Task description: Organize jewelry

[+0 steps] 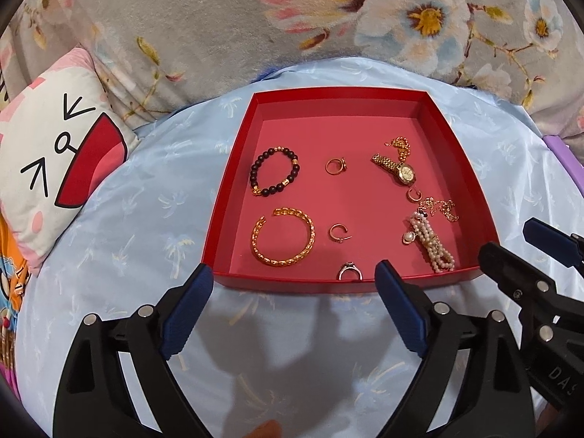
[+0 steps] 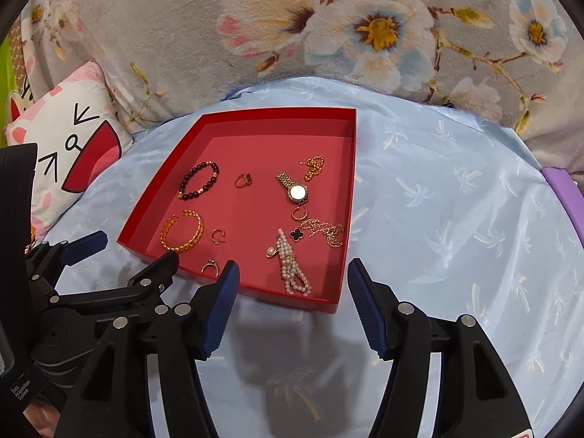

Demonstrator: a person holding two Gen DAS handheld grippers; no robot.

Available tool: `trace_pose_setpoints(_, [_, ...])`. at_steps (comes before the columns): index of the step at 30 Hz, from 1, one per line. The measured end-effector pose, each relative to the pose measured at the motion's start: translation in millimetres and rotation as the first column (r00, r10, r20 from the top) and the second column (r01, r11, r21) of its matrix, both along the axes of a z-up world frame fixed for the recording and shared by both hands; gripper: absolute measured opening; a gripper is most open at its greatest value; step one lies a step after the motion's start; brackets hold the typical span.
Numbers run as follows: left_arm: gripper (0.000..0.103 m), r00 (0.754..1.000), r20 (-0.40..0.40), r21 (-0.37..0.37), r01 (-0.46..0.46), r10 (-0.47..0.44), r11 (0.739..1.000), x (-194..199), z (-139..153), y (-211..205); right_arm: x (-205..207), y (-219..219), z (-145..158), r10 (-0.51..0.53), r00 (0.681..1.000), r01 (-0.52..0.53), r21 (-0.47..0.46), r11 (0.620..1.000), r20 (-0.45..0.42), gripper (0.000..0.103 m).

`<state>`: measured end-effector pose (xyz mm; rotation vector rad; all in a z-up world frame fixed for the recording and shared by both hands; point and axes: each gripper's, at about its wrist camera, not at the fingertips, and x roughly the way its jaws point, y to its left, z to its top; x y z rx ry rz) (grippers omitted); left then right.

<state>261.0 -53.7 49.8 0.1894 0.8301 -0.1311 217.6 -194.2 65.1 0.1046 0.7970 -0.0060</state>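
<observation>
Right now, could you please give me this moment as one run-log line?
left gripper: open, empty | right gripper: open, empty | both short of red tray | bracelets, rings, watch, pearls in tray

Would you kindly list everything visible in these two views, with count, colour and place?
tray: 1, red, on the blue sheet
beaded bracelet: 1, dark with gold, tray rear left
chain bangle: 1, gold, tray front left
rings and hoops: 5, gold and silver, tray middle
watch: 1, gold, tray right
gold chains: 2, tray right
pearl strand: 1, white, tray front right
cushion: 1, white cartoon face, left
floral blanket: 1, grey, behind
left tool: open, empty
right tool: open, empty
</observation>
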Motion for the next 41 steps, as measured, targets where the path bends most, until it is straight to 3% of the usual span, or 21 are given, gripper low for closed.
trace_pose_setpoints(33, [0.092,0.999,0.031,0.058,-0.029,0.027,0.998,-1.4,-1.3,1.7,-0.2,5.3,0.1,-0.003,1.0,0.003,-0.043,0.999,0.005,0.061])
trace_pose_setpoints(41, [0.092,1.0,-0.005,0.02,-0.026,0.026,0.999,3.6,-1.5,5.8,-1.6,1.6,2.1,-0.026,0.999,0.027,-0.04,0.999,0.026,0.071])
